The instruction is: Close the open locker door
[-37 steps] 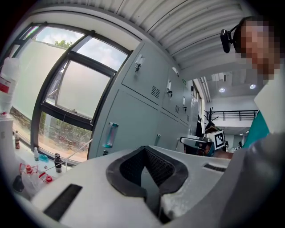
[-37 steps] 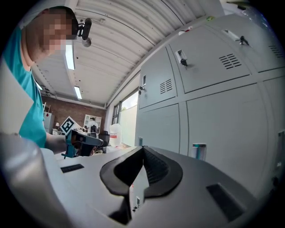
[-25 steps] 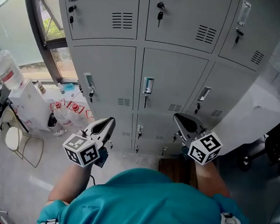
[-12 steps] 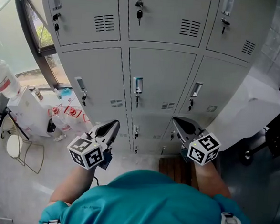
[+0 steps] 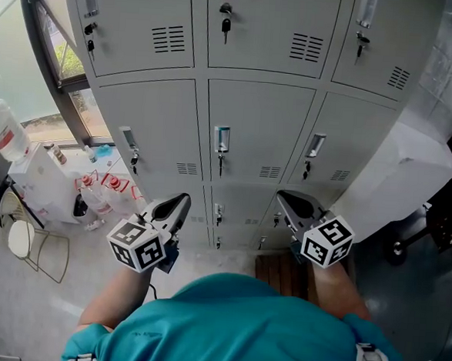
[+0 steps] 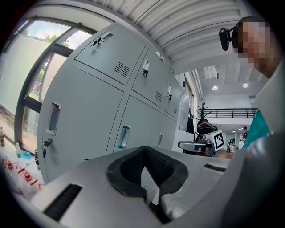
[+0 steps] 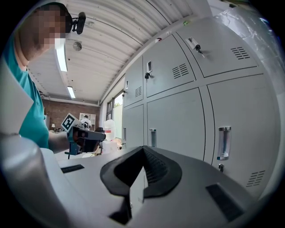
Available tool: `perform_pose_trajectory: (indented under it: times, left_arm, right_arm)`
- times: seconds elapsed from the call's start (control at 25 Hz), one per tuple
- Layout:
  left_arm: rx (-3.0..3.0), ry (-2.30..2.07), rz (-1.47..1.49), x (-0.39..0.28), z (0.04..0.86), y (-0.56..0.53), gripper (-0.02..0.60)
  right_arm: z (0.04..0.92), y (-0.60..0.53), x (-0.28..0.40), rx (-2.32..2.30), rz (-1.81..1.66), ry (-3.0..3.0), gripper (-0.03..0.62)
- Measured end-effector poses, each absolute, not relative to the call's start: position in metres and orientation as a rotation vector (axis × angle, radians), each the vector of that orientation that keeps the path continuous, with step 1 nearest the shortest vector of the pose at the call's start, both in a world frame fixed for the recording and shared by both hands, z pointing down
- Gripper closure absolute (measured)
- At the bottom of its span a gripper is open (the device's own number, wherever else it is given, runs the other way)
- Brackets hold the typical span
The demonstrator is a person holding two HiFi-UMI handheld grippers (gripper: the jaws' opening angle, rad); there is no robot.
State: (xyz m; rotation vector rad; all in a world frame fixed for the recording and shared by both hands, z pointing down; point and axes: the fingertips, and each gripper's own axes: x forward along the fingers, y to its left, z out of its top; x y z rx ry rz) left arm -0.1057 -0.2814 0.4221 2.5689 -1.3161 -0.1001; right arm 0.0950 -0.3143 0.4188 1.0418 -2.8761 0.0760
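Hovering clenched and empty, left gripper [image 5: 183, 200] and right gripper [image 5: 282, 195] point level at the lockers [image 5: 261, 63], blunt for pushing I'd guess. Every locker door [image 5: 156, 125] in view sits flush; white panel [image 5: 400, 180] far right might be an open one.

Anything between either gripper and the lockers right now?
Nothing visible. The left gripper and right gripper, both shut and empty, face the lockers across open air. Every door in view looks closed; the lowest ones are partly hidden behind the grippers.
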Motion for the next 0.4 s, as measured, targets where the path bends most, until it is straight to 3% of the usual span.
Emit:
perform_pose_trajectory:
  times: [0.4]
  left_arm:
    - [2.573, -1.299, -0.103, -0.103, 0.4238, -0.2832, 0.578]
  right_arm:
    - [0.4202, -0.3139, 0.0933, 1.033, 0.077, -2.869, 0.597]
